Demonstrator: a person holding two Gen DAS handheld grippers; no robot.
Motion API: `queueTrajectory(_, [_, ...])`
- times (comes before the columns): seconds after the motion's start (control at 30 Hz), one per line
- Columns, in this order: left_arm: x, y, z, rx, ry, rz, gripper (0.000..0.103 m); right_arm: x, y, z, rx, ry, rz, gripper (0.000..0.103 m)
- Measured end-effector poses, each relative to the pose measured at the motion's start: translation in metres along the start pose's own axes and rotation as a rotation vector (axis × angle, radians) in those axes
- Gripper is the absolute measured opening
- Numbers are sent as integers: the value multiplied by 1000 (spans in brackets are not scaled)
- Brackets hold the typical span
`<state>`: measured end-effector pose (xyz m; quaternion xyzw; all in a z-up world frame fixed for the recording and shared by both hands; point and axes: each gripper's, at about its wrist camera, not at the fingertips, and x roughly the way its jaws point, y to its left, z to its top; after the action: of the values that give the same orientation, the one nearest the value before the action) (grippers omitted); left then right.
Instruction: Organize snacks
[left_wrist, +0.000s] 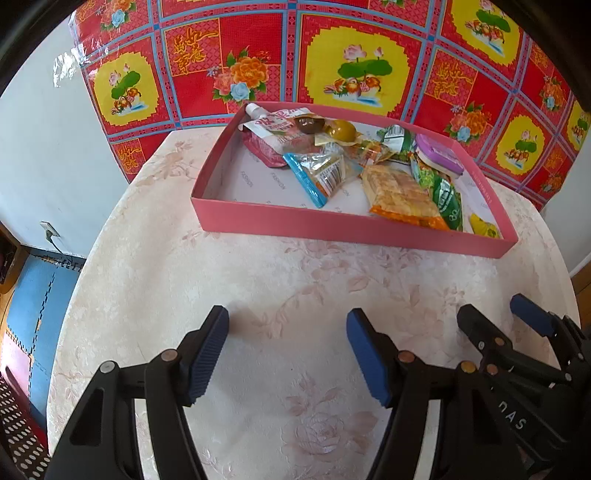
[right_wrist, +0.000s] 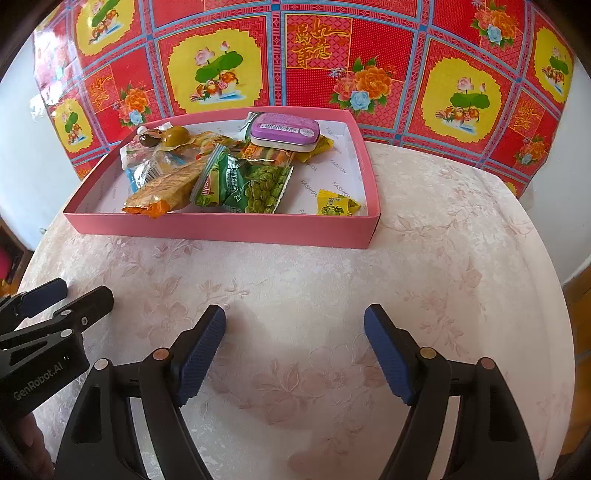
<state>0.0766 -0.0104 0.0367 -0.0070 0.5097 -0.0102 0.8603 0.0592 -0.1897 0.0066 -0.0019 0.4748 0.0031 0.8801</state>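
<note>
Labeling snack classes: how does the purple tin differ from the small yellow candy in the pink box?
The purple tin is a rigid, rounded case; the yellow candy is a soft, crimped wrapper. The tin is far larger. The tin rests atop other packets; the candy lies alone on the box floor. Both are inside the pink box.

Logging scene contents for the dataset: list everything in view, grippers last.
box: 1, pink, far side of table
snack packets: several, mixed colours, piled in box
purple tin: 1, on the pile at the back
yellow candy: 1, alone near box front right corner
table: 1, pale floral cloth
wall cloth: 1, red and yellow
left gripper: open, empty, above table
right gripper: open, empty, above table
</note>
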Motion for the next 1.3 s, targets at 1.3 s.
queueTrajectory(1.3, [-2, -3, 3, 19, 1, 12, 70, 1, -1, 1, 4, 1, -3, 80])
